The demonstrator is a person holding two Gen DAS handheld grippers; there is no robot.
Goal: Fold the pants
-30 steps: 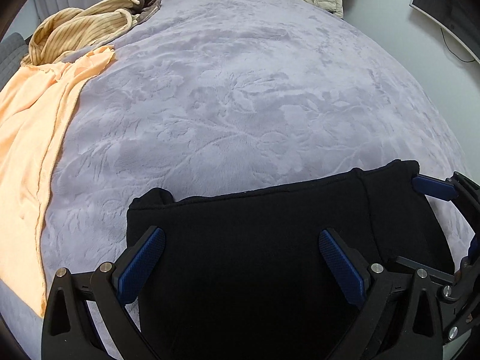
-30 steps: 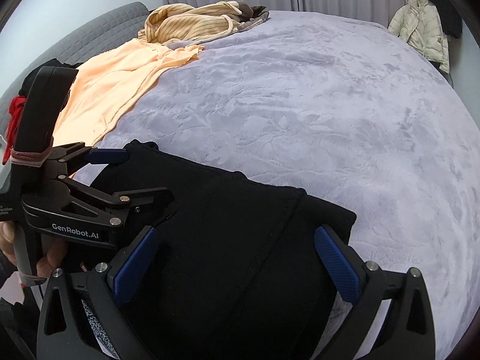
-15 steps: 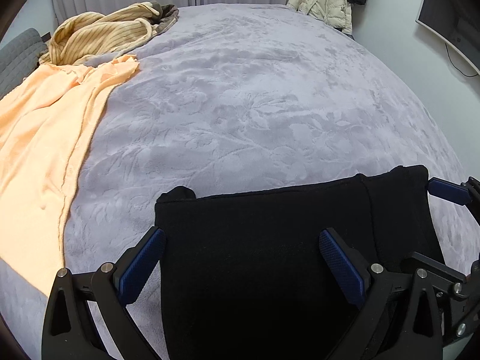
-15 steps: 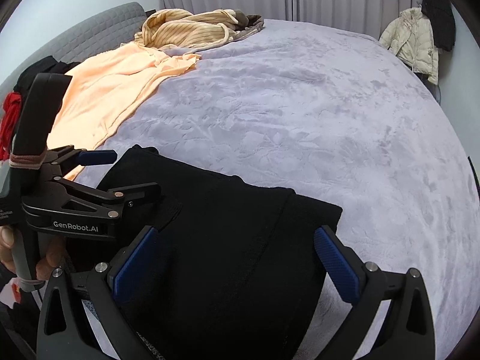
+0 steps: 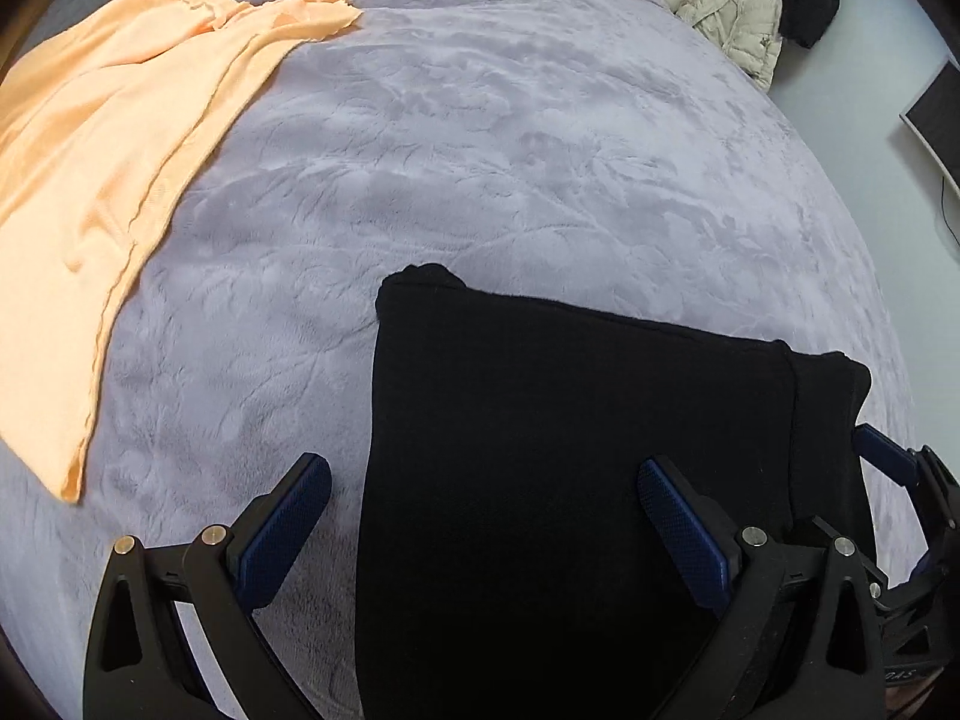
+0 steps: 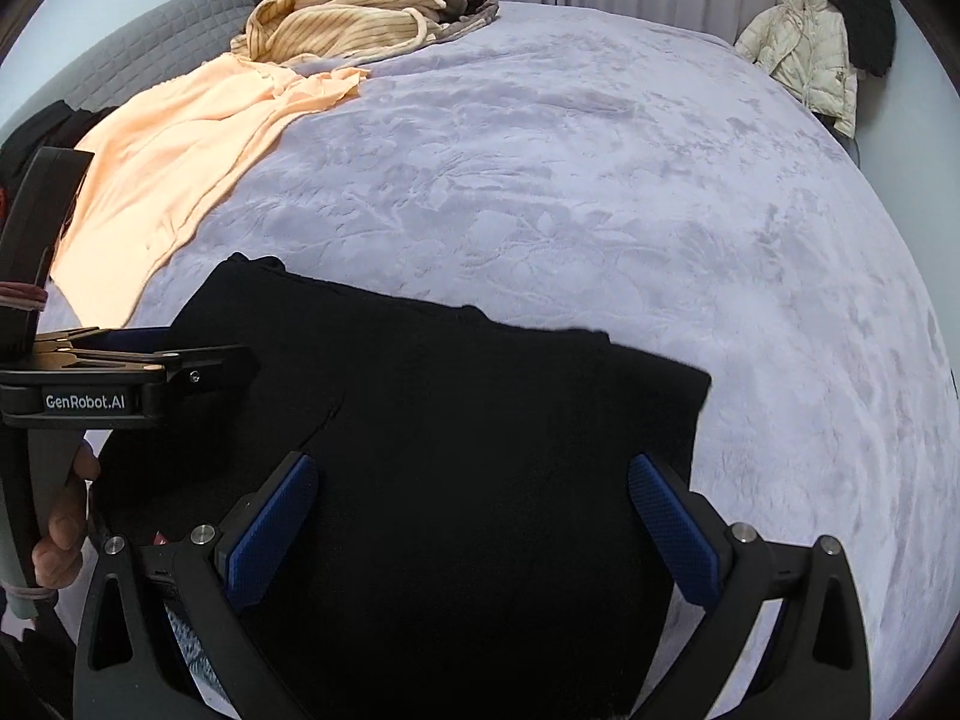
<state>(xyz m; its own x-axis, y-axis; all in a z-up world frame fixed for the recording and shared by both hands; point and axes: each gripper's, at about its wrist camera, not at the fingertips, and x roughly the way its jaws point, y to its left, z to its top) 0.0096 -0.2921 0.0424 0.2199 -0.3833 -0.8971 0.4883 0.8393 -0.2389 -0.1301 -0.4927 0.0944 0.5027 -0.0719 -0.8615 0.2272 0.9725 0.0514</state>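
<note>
Black pants (image 5: 570, 450) folded on grey bedspread (image 5: 540, 150); orange cloth (image 5: 120, 150) well apart; left gripper (image 5: 480, 510), right gripper (image 6: 474, 504) both spread.

An orange cloth (image 5: 114, 138) lies on the grey blanket (image 5: 510, 138), beside a striped garment (image 6: 342, 24). A pale jacket (image 6: 804, 54) hangs behind.

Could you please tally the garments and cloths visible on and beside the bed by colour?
Black: 2, the pants and a hanging garment
Orange: 1, a cloth
Yellow striped: 1, a garment
Cream: 1, a puffer jacket
Total: 5
</note>
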